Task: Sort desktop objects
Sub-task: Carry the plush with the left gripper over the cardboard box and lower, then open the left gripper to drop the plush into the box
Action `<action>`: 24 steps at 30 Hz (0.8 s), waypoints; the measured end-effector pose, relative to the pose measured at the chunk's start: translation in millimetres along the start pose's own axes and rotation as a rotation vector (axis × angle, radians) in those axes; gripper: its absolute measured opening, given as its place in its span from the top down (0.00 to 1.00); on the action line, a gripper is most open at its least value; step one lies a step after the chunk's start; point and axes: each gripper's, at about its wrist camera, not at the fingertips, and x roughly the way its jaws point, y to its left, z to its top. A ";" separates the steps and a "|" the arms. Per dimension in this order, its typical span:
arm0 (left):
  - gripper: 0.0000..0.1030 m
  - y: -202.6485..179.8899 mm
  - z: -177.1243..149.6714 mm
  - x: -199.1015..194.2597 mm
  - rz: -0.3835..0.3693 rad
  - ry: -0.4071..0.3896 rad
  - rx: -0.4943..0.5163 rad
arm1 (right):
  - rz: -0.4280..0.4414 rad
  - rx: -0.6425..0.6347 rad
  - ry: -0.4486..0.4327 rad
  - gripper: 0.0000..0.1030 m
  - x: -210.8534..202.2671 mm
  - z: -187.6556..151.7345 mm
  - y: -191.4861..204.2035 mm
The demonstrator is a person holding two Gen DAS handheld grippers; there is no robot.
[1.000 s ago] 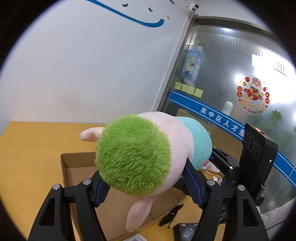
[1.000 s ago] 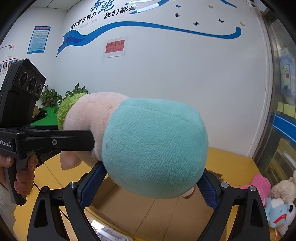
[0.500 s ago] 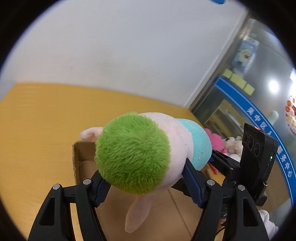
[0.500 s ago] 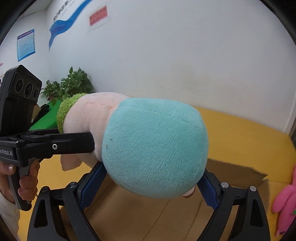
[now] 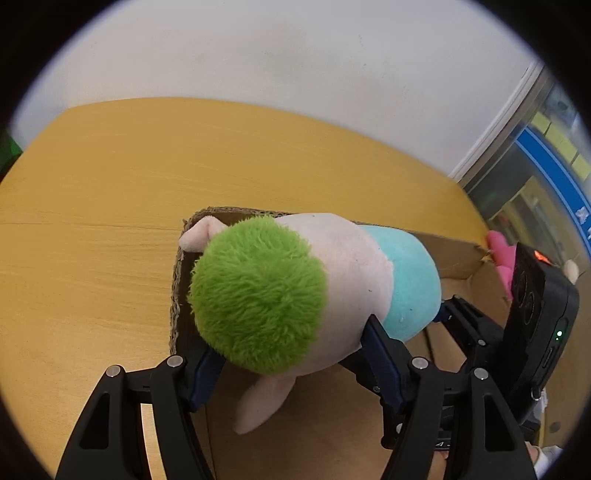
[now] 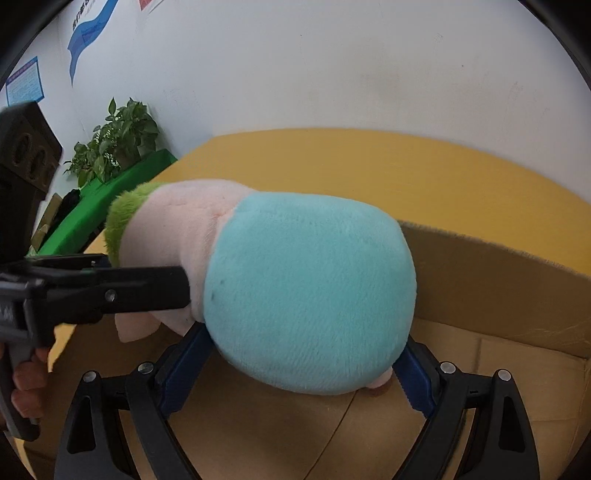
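Left gripper (image 5: 291, 354) clamped on green-haired pink plush doll (image 5: 332, 280); right gripper (image 6: 303, 362) clamped on its teal end, above open brown cardboard box (image 6: 498, 295).

Plain white painted wall (image 5: 295, 66) ran behind yellow wood-grain tabletop (image 5: 110, 192). Glass partition with pale metal frame (image 5: 498, 122) stood at right, crossed by blue band (image 5: 554, 177); yellow sticky notes (image 5: 561, 140) on glass. Blue wave mural (image 6: 88, 26) and blue framed poster (image 6: 24, 83) hung on far wall. Leafy green potted plant (image 6: 114, 144) stood beside green-covered surface (image 6: 110, 195). Light even, bright.
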 end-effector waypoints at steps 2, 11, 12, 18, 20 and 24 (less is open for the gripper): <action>0.31 1.7 -2.2 -0.4 0.025 0.007 0.010 | -0.016 0.002 0.037 0.06 4.2 -2.5 -0.6; 0.31 -6.9 -38.0 -101.0 0.249 -0.245 0.124 | -0.045 0.062 0.028 0.00 -52.7 -5.3 1.5; 0.30 -11.3 -47.0 -121.5 0.269 -0.289 0.141 | -0.051 0.046 0.006 0.00 -72.4 -7.9 6.1; 0.23 -48.0 -103.4 -208.3 0.310 -0.405 0.214 | -0.069 -0.026 -0.090 0.00 -176.9 -45.0 39.8; 0.23 -53.7 -119.0 -219.4 0.316 -0.405 0.227 | -0.056 -0.012 -0.112 0.00 -208.7 -67.2 49.6; 0.23 -65.0 -166.6 -244.9 0.302 -0.383 0.233 | -0.058 0.000 -0.105 0.00 -247.1 -109.3 72.5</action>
